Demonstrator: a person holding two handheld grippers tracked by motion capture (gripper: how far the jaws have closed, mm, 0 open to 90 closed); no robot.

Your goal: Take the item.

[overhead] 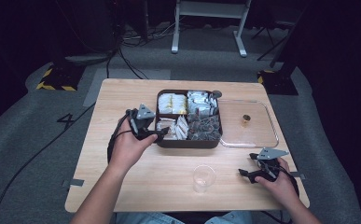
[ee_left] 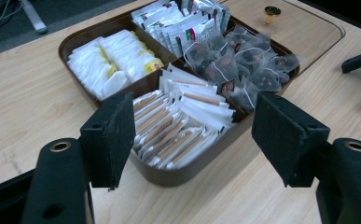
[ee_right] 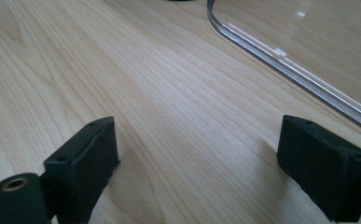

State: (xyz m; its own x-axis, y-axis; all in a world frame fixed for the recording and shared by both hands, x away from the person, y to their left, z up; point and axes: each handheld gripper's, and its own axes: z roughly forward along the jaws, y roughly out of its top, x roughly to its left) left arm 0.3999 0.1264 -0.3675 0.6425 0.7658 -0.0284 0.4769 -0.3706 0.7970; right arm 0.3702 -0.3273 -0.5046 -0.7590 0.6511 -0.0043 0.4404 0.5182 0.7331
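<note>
A brown four-part tray (overhead: 187,143) sits mid-table. It holds white sachets (ee_left: 178,126), yellow-and-white packets (ee_left: 113,60), green-printed packets (ee_left: 183,23) and dark pyramid tea bags (ee_left: 243,60). My left gripper (overhead: 162,135) hovers at the tray's near left corner. It stands open (ee_left: 197,140), its jaws wide on either side of the white sachets and apart from them. A clear plastic cup (overhead: 203,177) stands upright near the front edge. My right gripper (overhead: 246,164) rests low over bare wood right of the cup, open (ee_right: 197,158) with nothing between its jaws.
A clear flat lid (overhead: 248,135) with a small gold knob (overhead: 246,119) lies on the table against the tray's right side; its rim (ee_right: 285,60) runs just beyond my right gripper. The table's wooden top (overhead: 122,98) is bare at left and front.
</note>
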